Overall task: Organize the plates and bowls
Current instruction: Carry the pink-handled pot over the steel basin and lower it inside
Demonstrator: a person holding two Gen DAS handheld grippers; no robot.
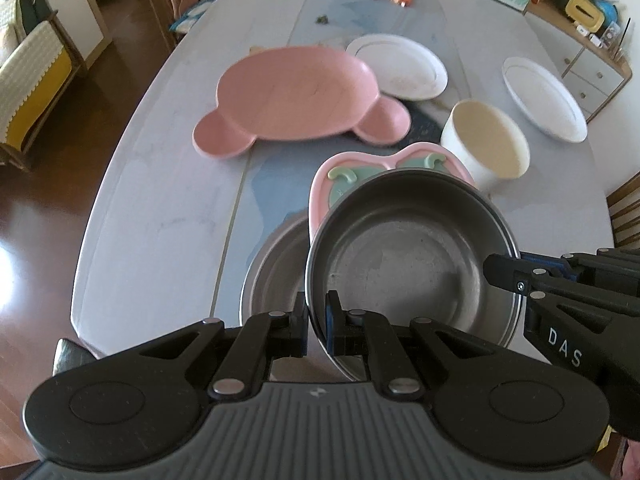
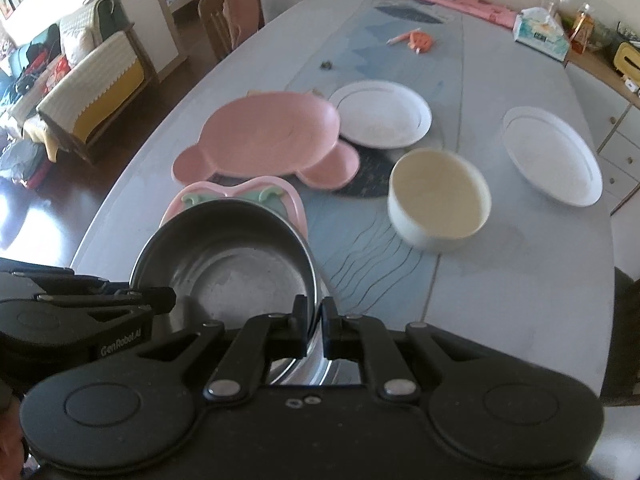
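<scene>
Both grippers carry one steel bowl above the table, tilted. My left gripper is shut on its left rim, and shows at the left of the right wrist view. My right gripper is shut on the opposite rim, entering the left wrist view from the right. A second steel bowl sits on the table under the held one. Behind it lies a small pink tray with green parts.
Farther back on the table are a pink bear-shaped plate, a cream bowl, and two white plates. A tissue box stands at the far end. A chair and a sofa stand left.
</scene>
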